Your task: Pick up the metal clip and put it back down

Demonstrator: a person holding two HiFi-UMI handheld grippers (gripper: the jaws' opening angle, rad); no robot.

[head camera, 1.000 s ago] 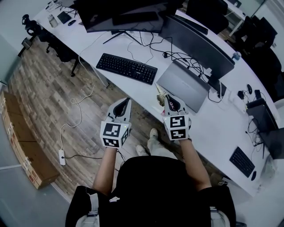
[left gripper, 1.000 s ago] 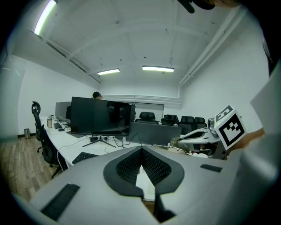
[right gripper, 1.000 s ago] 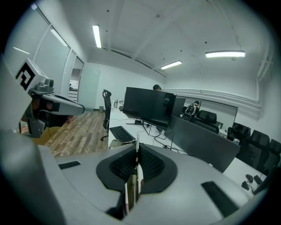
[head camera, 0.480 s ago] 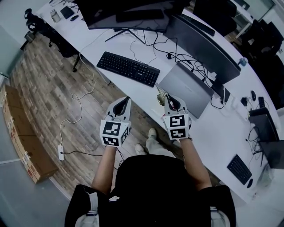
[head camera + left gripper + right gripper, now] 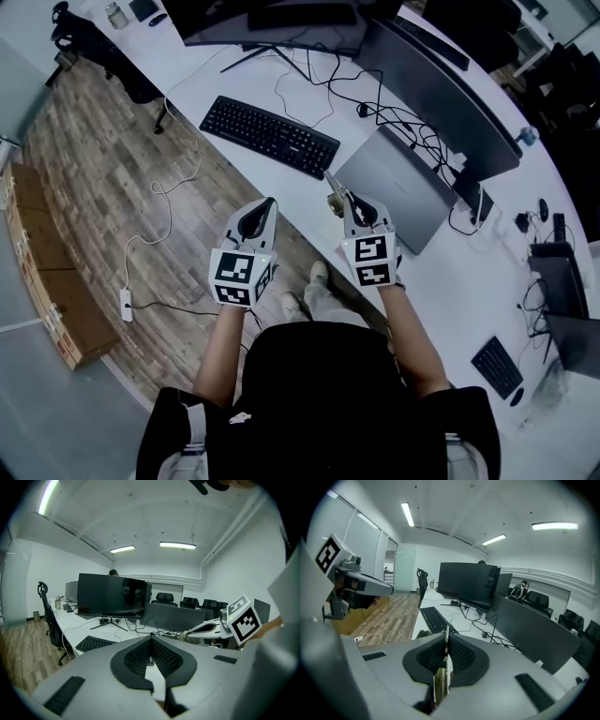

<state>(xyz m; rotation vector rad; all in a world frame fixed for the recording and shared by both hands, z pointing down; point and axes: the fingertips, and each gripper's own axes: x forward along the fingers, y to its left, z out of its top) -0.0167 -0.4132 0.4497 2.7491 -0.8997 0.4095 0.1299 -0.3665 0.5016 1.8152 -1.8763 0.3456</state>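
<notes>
Thin metal clip (image 5: 441, 683) between ribbed pads (image 5: 461, 655)

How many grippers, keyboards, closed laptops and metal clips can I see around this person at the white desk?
2 hand-held grey grippers: the left gripper and the right gripper
2 black keyboards: the large black keyboard and the small black keyboard
1 closed grey laptop
1 thin metal clip, pinched in the right gripper's fingers
Total: 6
</notes>
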